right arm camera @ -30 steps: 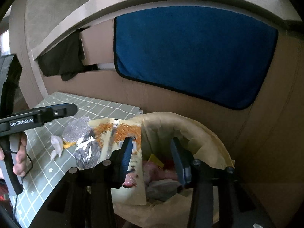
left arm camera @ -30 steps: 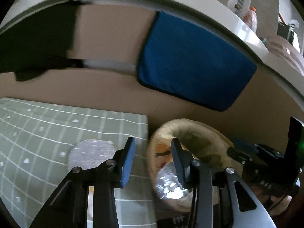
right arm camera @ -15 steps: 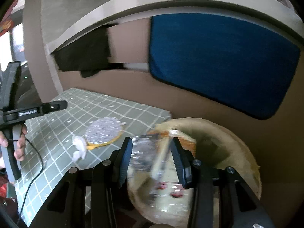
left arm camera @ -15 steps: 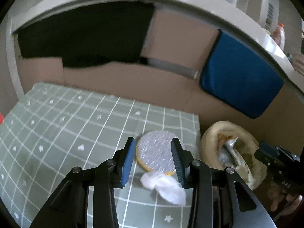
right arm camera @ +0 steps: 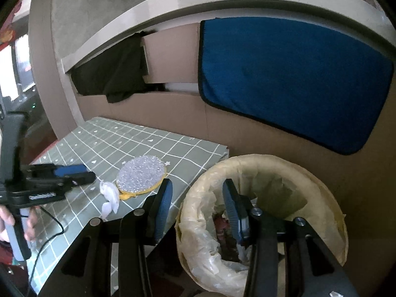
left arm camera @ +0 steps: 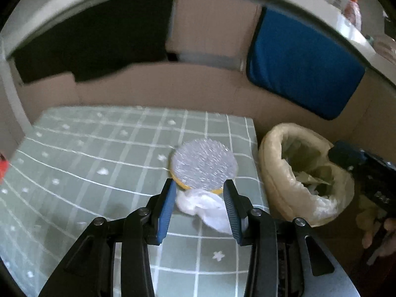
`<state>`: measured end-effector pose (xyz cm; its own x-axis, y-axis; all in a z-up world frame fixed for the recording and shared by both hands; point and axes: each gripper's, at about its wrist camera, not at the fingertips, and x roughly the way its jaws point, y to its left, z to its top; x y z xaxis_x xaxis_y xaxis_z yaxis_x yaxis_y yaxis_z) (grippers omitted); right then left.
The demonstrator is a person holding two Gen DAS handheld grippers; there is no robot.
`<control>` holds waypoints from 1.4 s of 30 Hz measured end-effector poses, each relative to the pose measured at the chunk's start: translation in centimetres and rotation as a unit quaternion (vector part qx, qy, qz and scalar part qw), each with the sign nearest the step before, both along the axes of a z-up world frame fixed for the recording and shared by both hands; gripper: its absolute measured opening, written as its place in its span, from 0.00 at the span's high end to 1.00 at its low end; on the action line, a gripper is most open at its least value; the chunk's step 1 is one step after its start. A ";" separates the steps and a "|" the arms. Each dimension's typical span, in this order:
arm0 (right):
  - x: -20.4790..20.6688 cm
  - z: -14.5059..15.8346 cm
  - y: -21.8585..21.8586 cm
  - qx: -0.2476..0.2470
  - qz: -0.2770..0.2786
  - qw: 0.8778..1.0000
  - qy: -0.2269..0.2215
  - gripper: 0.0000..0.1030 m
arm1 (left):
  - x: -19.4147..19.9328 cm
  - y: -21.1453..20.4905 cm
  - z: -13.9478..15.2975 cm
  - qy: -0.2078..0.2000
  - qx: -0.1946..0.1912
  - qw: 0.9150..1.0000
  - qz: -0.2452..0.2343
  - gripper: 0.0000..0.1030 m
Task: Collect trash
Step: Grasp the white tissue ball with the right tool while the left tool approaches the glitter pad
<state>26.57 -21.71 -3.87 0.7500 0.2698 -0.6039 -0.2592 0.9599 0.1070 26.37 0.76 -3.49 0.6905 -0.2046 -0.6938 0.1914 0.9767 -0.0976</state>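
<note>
A crumpled white tissue (left arm camera: 200,205) lies on the green checked tablecloth (left arm camera: 99,163), and in the left wrist view it shows between the fingers of my left gripper (left arm camera: 199,198), which is open; the pads do not press it. Just beyond it lies a round bubble-wrap disc with a yellow rim (left arm camera: 204,167). The right wrist view shows the same tissue (right arm camera: 109,195), disc (right arm camera: 141,177) and left gripper (right arm camera: 61,173). My right gripper (right arm camera: 198,190) hangs open and empty over the near rim of the lined trash bin (right arm camera: 259,168), which holds several scraps.
The bin (left arm camera: 272,163) stands just off the table's right edge. A brown panel backs the table, with a blue cloth (right arm camera: 292,79) and a black cloth (right arm camera: 111,74) hanging over it. A black cable (right arm camera: 49,237) trails on the cloth by the person's hand.
My left gripper has swung left from the bin to over the table, closing in on the tissue and disc. The foil wrapper seen at my right gripper's fingers is no longer in view.
</note>
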 end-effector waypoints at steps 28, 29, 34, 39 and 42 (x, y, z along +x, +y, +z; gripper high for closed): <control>3.0 -7.6 16.6 -0.027 0.159 0.983 0.088 0.85 | -10.6 14.7 3.5 -0.027 -0.011 0.990 0.138 0.60; 2.7 -7.4 16.6 -0.028 0.161 0.983 0.085 0.88 | -10.2 14.5 3.0 -0.024 -0.018 0.991 0.131 0.60; 0.3 -5.1 14.5 -0.018 0.159 0.986 0.055 0.89 | -6.8 12.4 -0.5 0.010 -0.064 0.995 0.081 0.60; 1.1 -3.4 10.8 -0.004 0.104 0.994 0.043 0.89 | -1.0 10.2 -3.7 0.062 -0.132 0.988 0.041 0.60; 3.1 -3.6 9.2 0.004 0.071 0.996 0.053 0.89 | 2.1 9.3 -5.0 0.083 -0.178 0.980 0.037 0.60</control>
